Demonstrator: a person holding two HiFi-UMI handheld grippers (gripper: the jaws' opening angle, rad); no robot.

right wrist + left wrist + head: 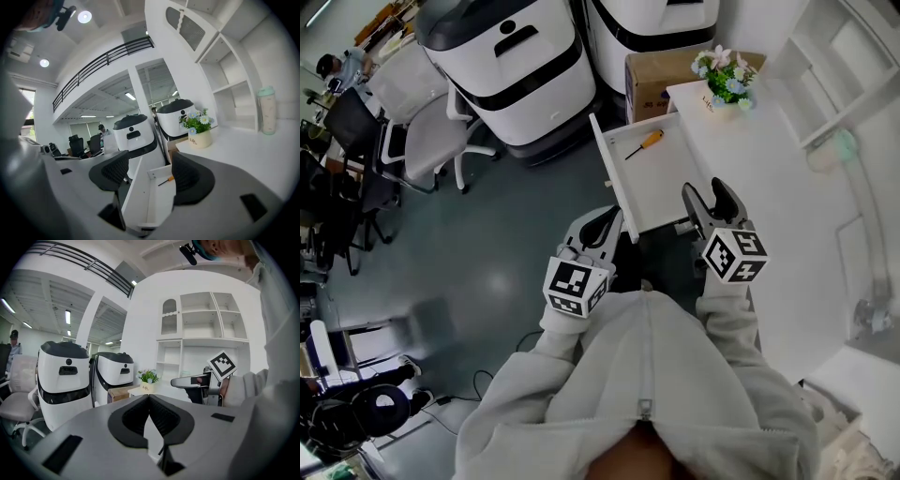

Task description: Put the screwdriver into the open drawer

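The orange-handled screwdriver lies inside the open white drawer, near its far end. My left gripper hangs just off the drawer's near left corner; its jaws are shut with nothing between them, as the left gripper view shows. My right gripper is open and empty over the drawer's near right corner. The right gripper view looks along the drawer between the open jaws of the right gripper, and the screwdriver lies at the far end. The right gripper also shows in the left gripper view.
A white desk runs along the right with a flower pot at its far corner. A cardboard box and two large white machines stand beyond the drawer. Office chairs stand at left. A pale green bottle stands on the shelf.
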